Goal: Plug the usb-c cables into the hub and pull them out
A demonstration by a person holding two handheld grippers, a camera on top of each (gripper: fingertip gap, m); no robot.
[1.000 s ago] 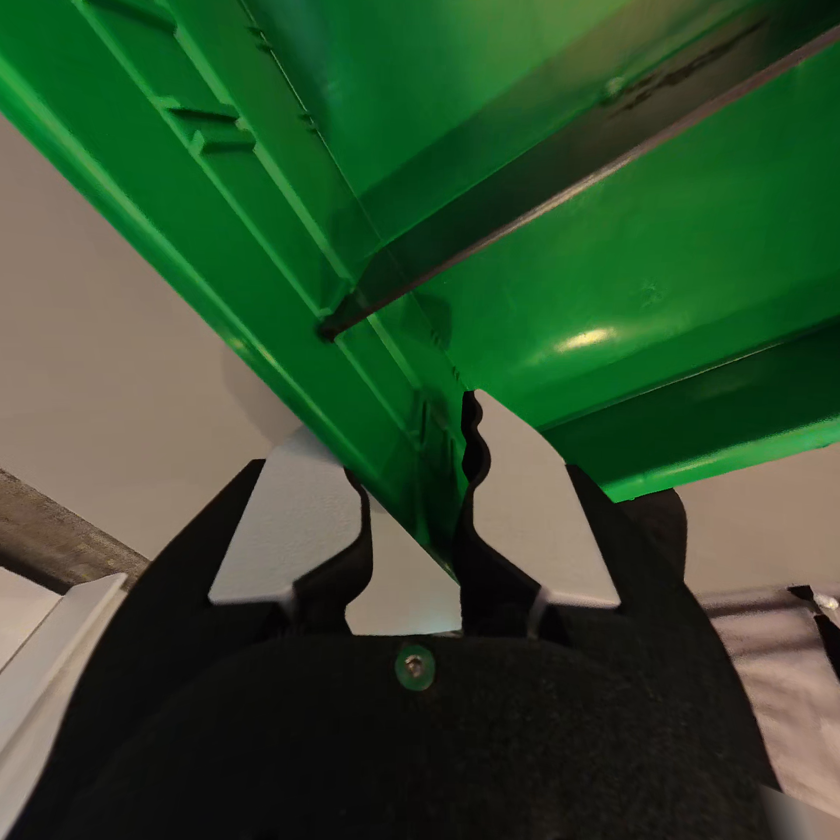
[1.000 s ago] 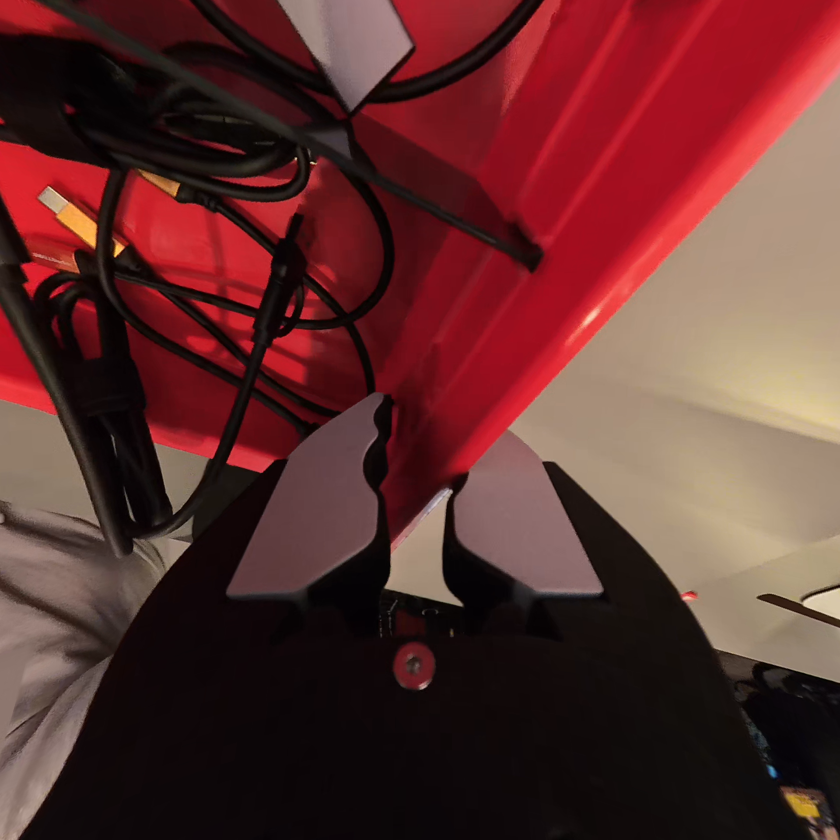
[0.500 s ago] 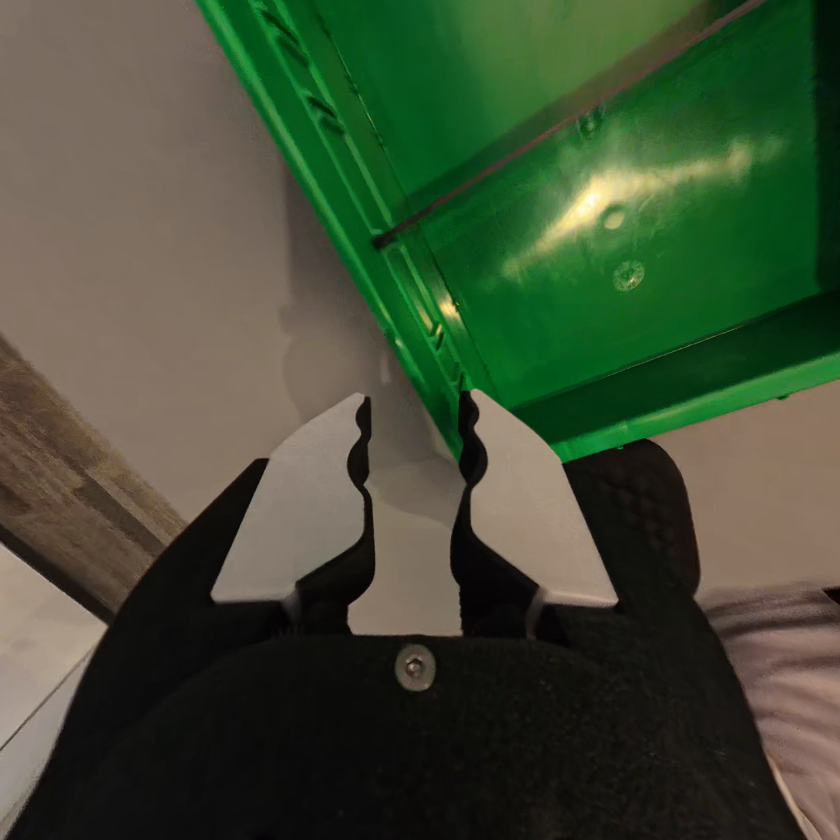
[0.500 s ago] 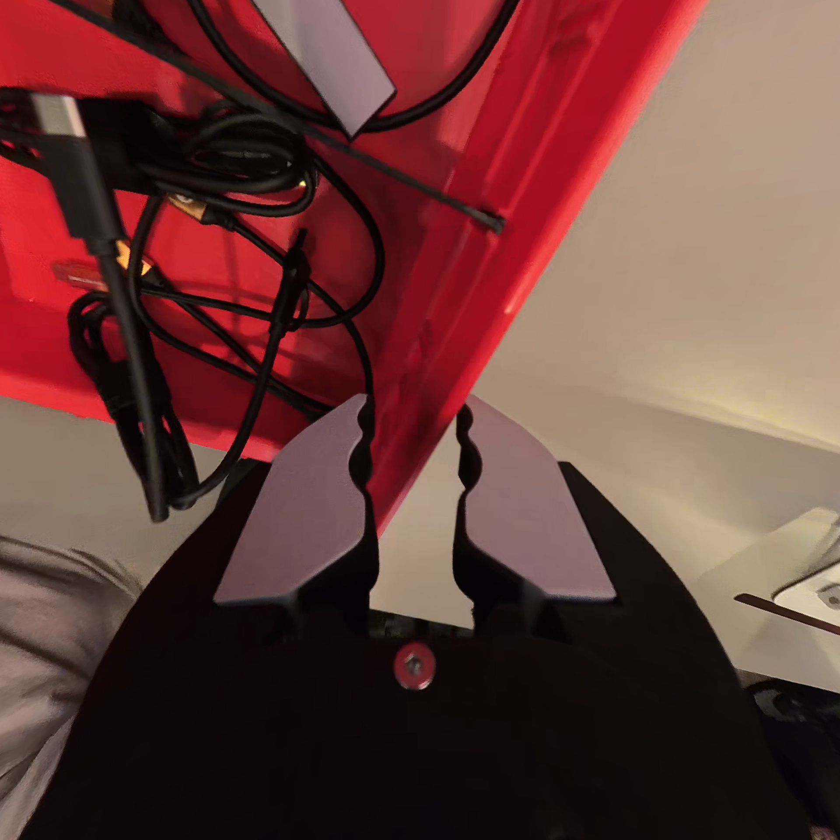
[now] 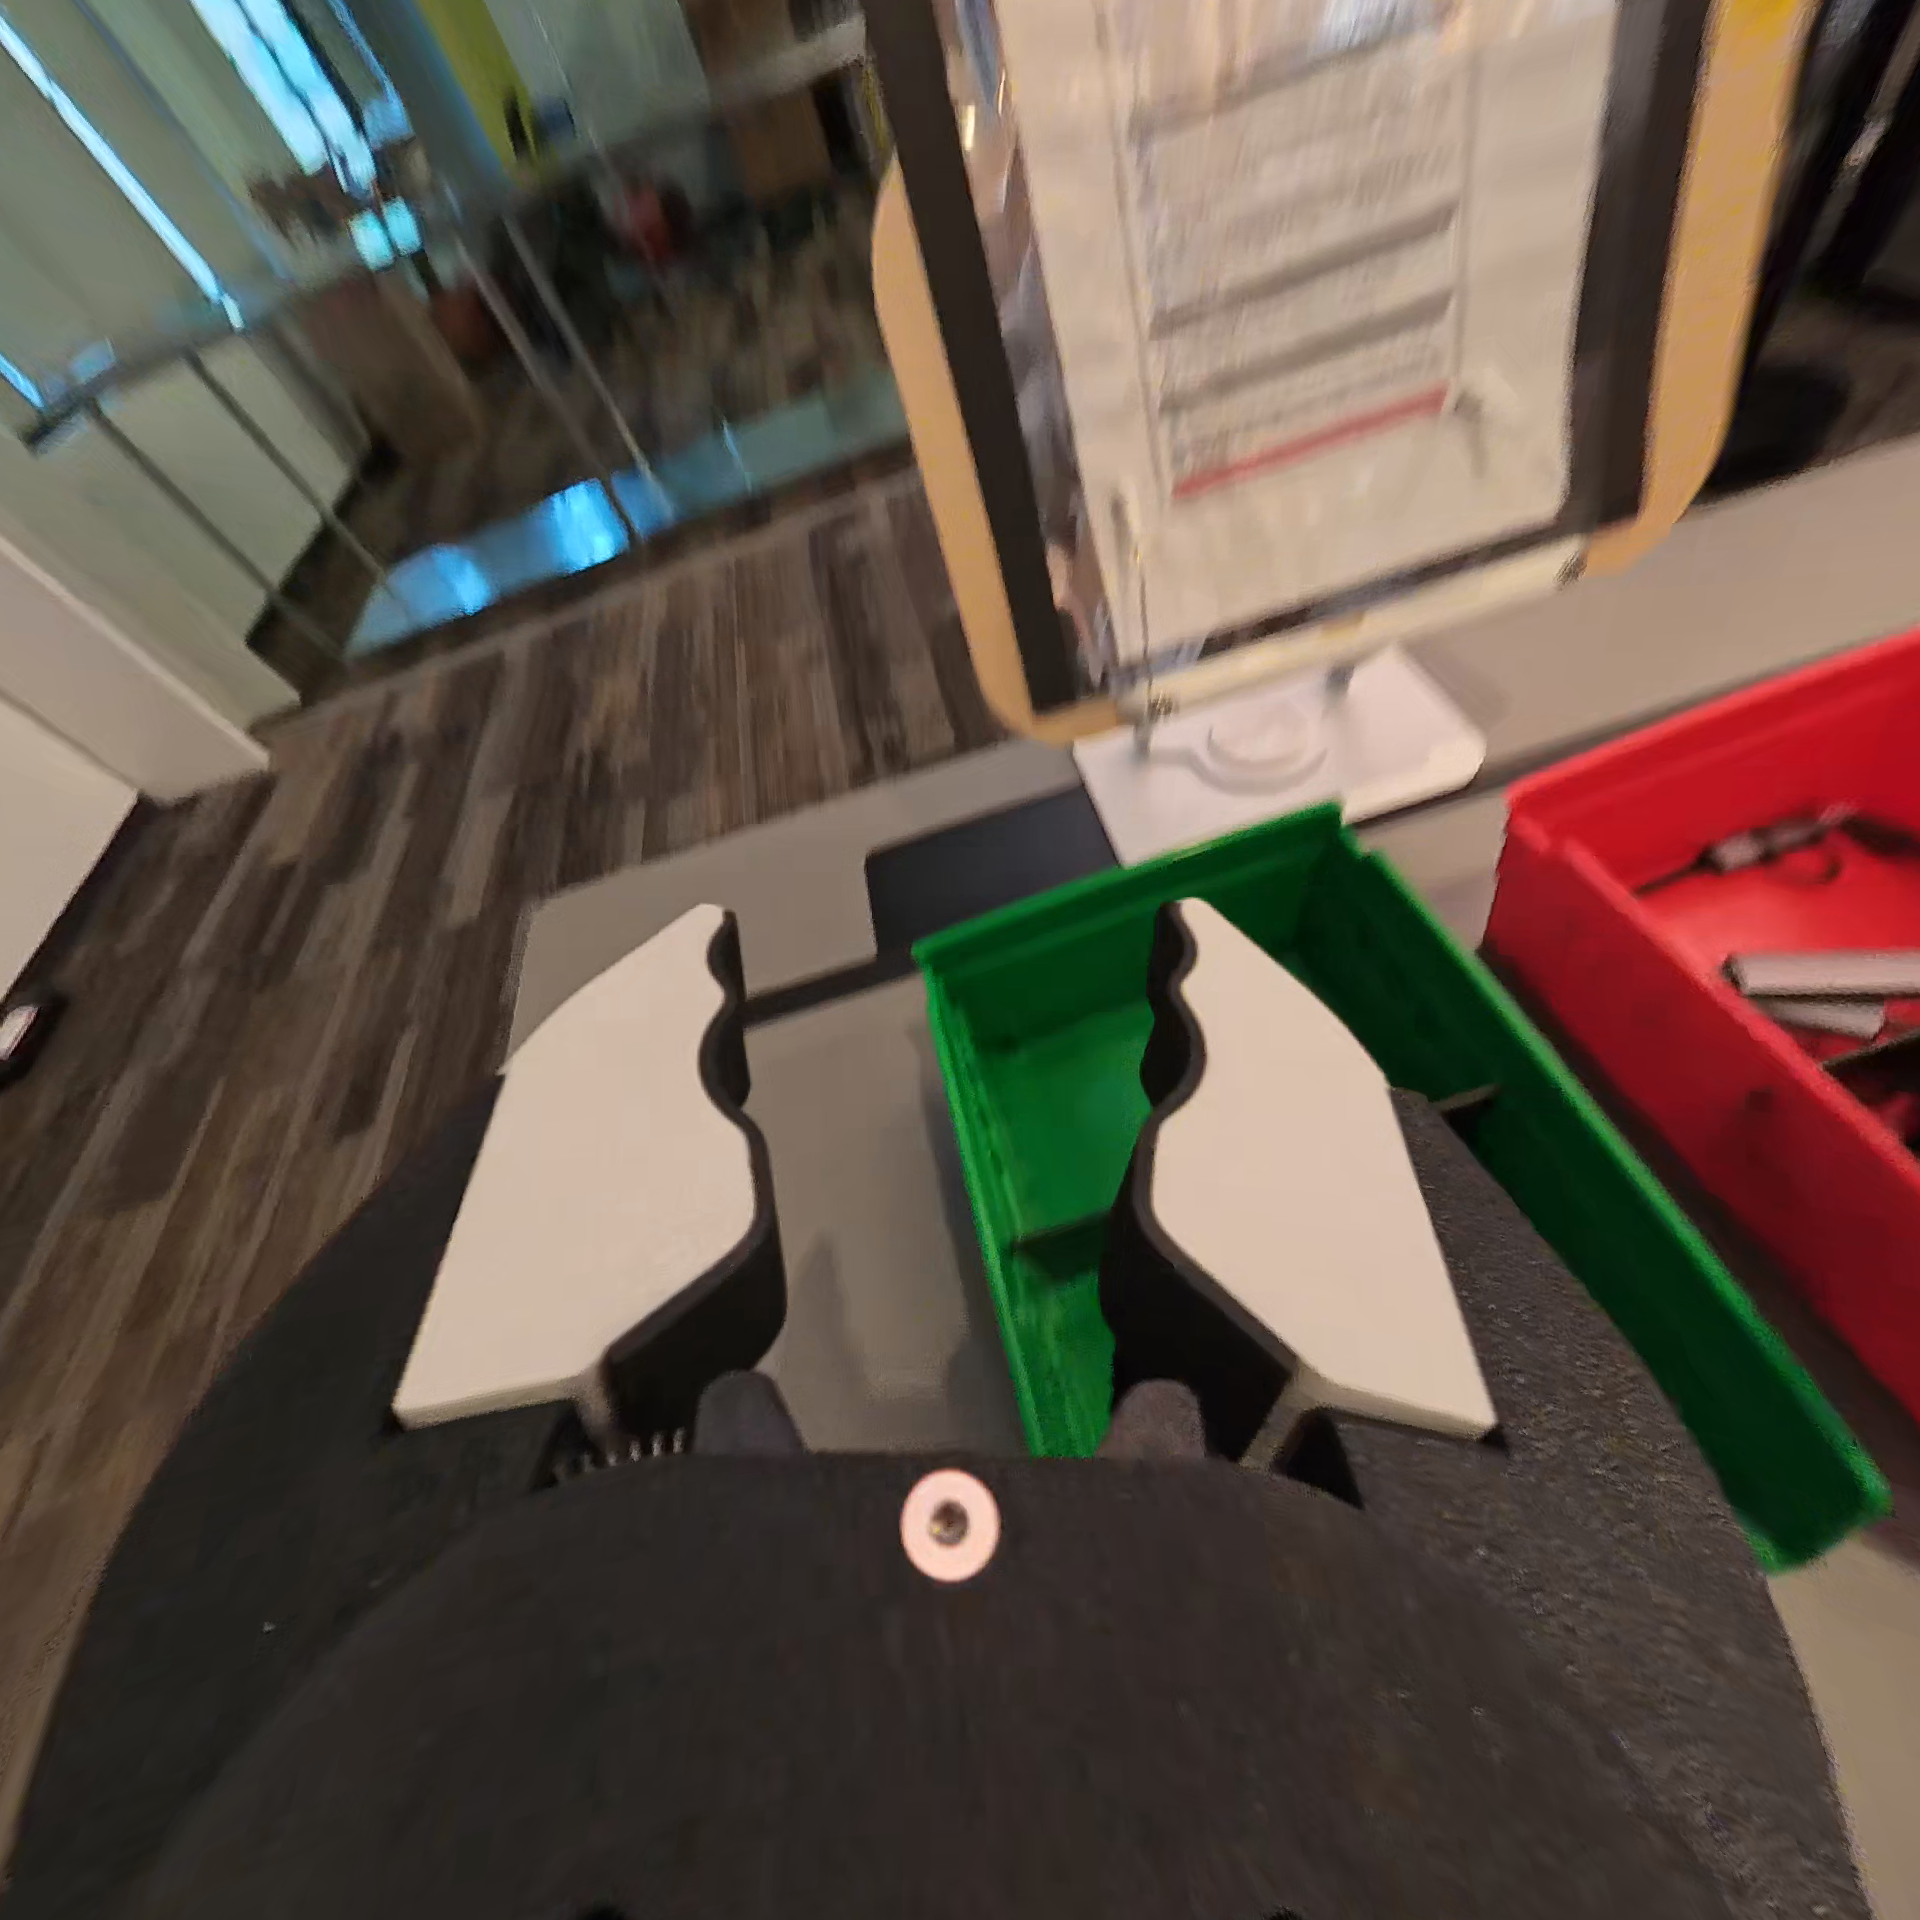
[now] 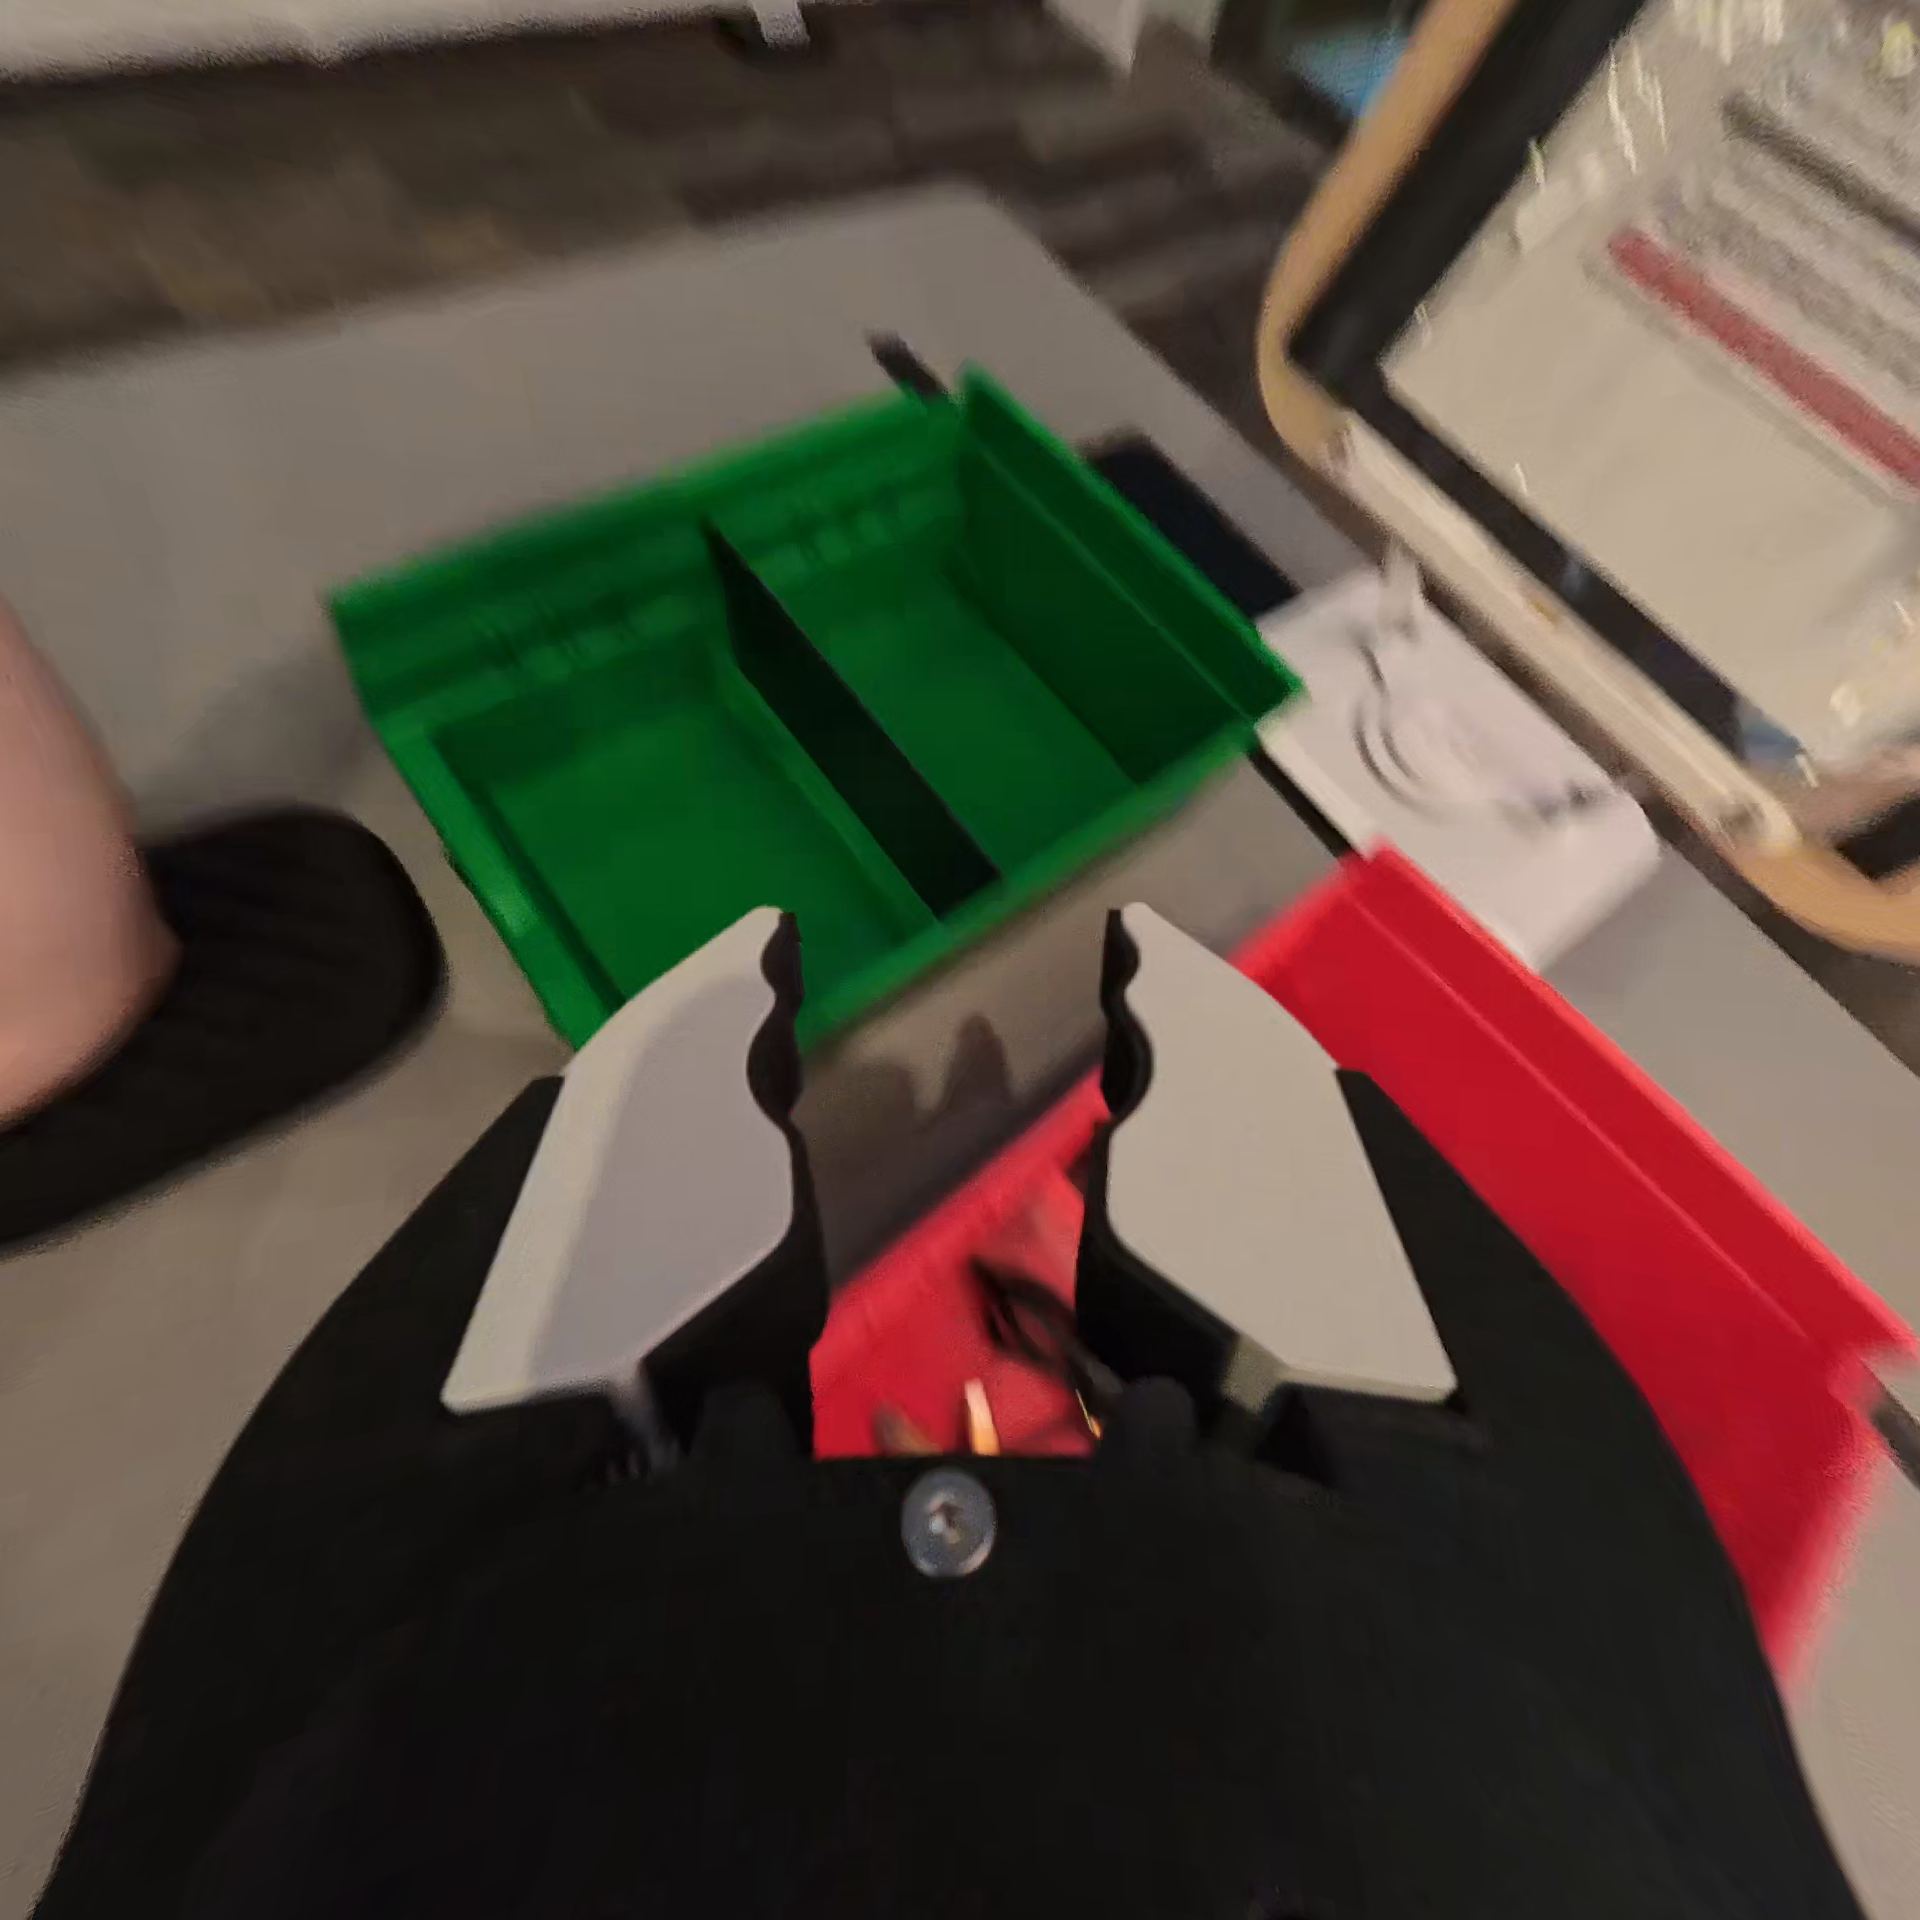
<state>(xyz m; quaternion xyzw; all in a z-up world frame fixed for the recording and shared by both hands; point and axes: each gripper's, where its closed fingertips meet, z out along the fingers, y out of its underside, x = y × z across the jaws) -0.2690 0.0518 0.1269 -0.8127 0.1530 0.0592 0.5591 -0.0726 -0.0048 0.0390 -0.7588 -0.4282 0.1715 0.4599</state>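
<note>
Since the earlier frames: both grippers have come off the bin walls they straddled a second ago and now hang clear above the table, each spread wider than before.
Left gripper [image 5: 945,925]: jaws apart, nothing between them; it hovers over the grey table [image 5: 831,1143] at the left wall of the green bin [image 5: 1039,1049], its right finger overlapping the bin's interior in the picture.
Right gripper [image 6: 951,930]: jaws apart and empty; it hangs above the strip of table between the two bins, with the near corner of the red bin [image 6: 1538,1122] showing between its fingers.
Green bin: empty, split by a dark divider [image 6: 842,727] into two compartments; it sits on the table to the left of the red bin, the two apart.
Red bin: holds a tangle of black cables [image 5: 1756,847] and a flat grey piece [image 5: 1829,982] that may be the hub, though the blur does not allow certainty; gold-coloured connector tips [image 6: 977,1418] show low in the right wrist view.
Behind the bins: a framed sheet in a clear cover [image 5: 1299,291] stands upright on a white base [image 5: 1278,769], just beyond the green bin.
Left edge, right wrist view: a person's forearm [image 6: 52,852] with a black sleeve [image 6: 239,997] over the table beside the green bin.
Sharpness: both views are smeared by motion.
</note>
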